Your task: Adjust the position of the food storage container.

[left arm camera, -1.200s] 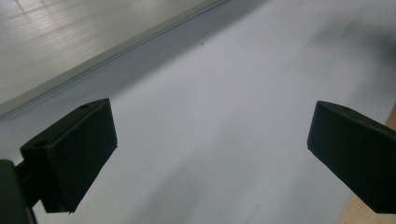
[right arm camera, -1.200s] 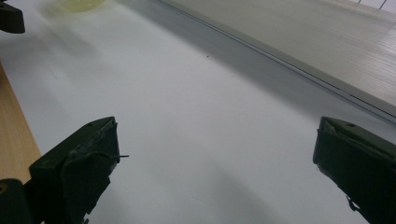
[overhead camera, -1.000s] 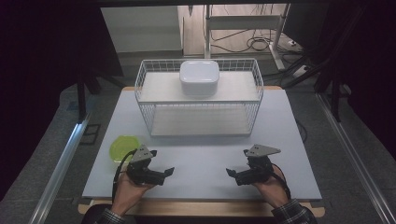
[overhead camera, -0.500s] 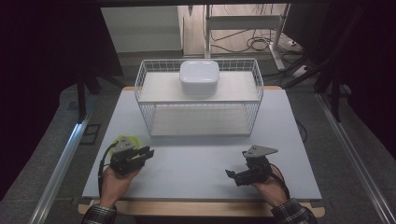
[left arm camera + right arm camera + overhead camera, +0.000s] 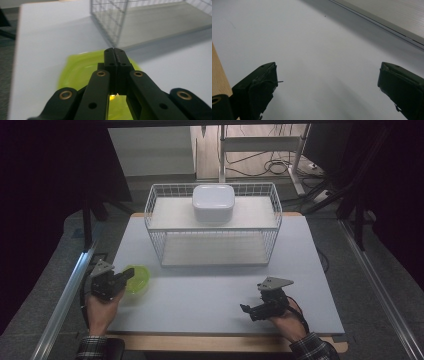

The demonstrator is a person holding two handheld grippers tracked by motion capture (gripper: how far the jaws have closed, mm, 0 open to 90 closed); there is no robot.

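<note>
A small lime-green bowl sits on the white tabletop at the front left. My left gripper comes at it from the left, and its jaws have just been closing. They now stand shut, pad against pad, with nothing visible between them. In the left gripper view the closed tips hang over the green bowl; I cannot tell whether they touch it. My right gripper rests open near the front right. Its jaws are spread wide over bare table.
A white wire basket stands across the back middle of the table, with a white lidded container on its upper shelf. In the left gripper view its mesh corner lies just beyond the bowl. A wooden edge borders the table front.
My left hand has moved left, from in front of the bowl to its left side, and its jaws went from wide open to shut. The right gripper has stayed put.
</note>
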